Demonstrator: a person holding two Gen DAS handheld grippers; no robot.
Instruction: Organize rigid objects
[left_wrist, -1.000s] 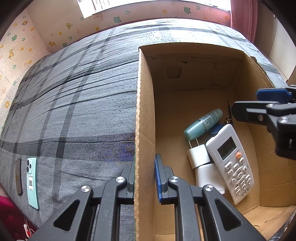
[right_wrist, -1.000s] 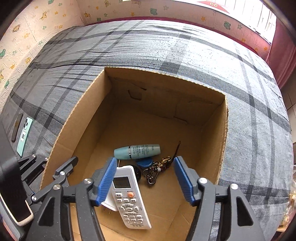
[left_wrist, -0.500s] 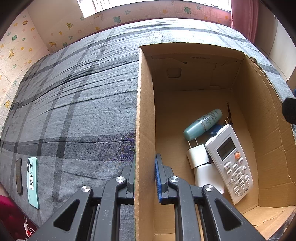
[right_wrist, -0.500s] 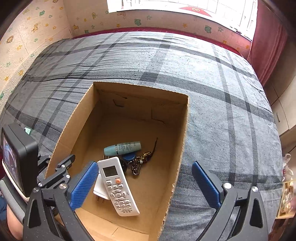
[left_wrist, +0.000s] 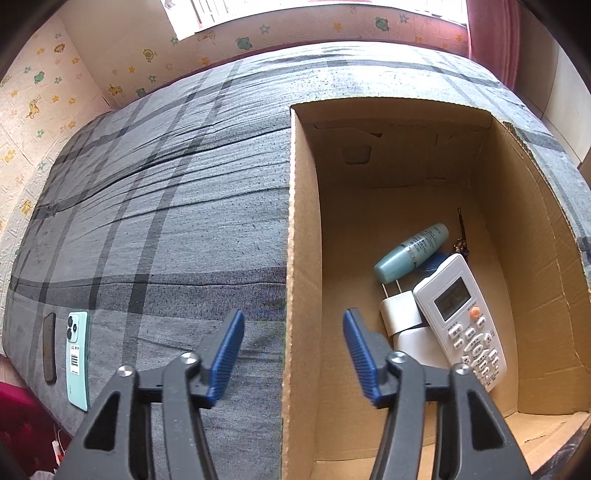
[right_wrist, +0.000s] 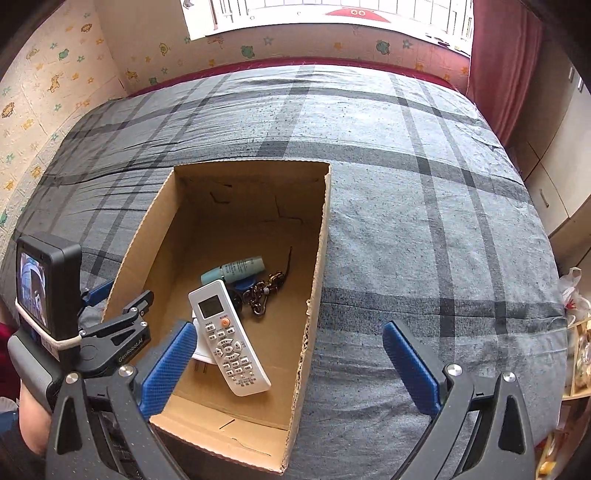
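Observation:
An open cardboard box (left_wrist: 301, 229) (right_wrist: 321, 236) sits on a grey plaid bed. Inside lie a white remote (left_wrist: 463, 317) (right_wrist: 227, 338), a teal bottle (left_wrist: 410, 247) (right_wrist: 236, 271), white chargers (left_wrist: 400, 314), a blue object and a keychain (right_wrist: 267, 290). My left gripper (left_wrist: 293, 354) is open, its jaws on either side of the box's left wall without touching it. My right gripper (right_wrist: 288, 365) is open wide and empty above the box's right wall. The left gripper's body (right_wrist: 110, 332) shows in the right wrist view.
A mint green phone (left_wrist: 77, 358) and a dark phone (left_wrist: 49, 347) lie on the bed near its left edge. Patterned walls, a window and a red curtain (right_wrist: 506, 66) surround the bed. Cabinets (right_wrist: 554, 184) stand at the right.
My left gripper has let go of the box's left wall and opened. My right gripper has risen and pulled back out of the box, opening wider.

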